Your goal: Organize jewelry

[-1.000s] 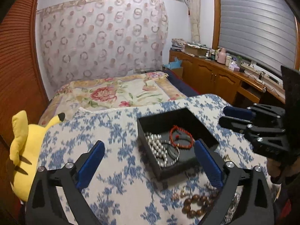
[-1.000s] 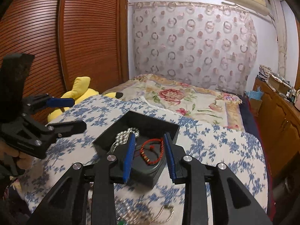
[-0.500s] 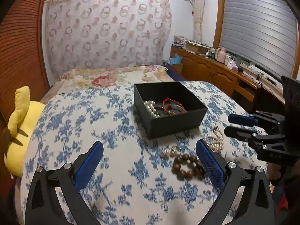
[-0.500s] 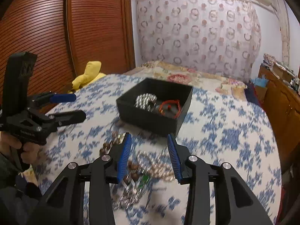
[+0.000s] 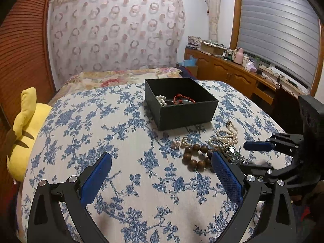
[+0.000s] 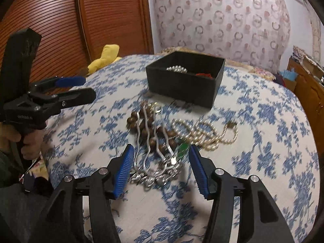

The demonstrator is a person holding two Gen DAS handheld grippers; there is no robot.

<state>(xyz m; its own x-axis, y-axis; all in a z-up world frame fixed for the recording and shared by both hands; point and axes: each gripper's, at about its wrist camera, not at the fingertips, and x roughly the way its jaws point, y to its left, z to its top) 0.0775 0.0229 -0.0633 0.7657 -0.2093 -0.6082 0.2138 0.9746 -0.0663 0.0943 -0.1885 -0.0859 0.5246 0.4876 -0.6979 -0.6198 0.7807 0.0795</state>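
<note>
1. Black box (image 5: 182, 109) sits far on the floral cloth (image 5: 121, 133), pearls and red cord inside.
2. Loose jewelry (image 6: 162, 141) lies near it.
3. My right gripper (image 6: 161, 169), jaws just widening, straddles it ungripped.
4. My left gripper (image 5: 160, 174) gapes empty.

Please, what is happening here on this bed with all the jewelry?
A person holds a gripper in each hand and is sorting jewelry into a black box on the flowered bedspread. The box already holds pearls and a red cord bracelet. Loose in front of it lie a wooden bead bracelet, a pearl necklace and silver pieces. The right gripper has just been opening and hangs over the silver pieces, gripping nothing. The left gripper is open and empty.
</note>
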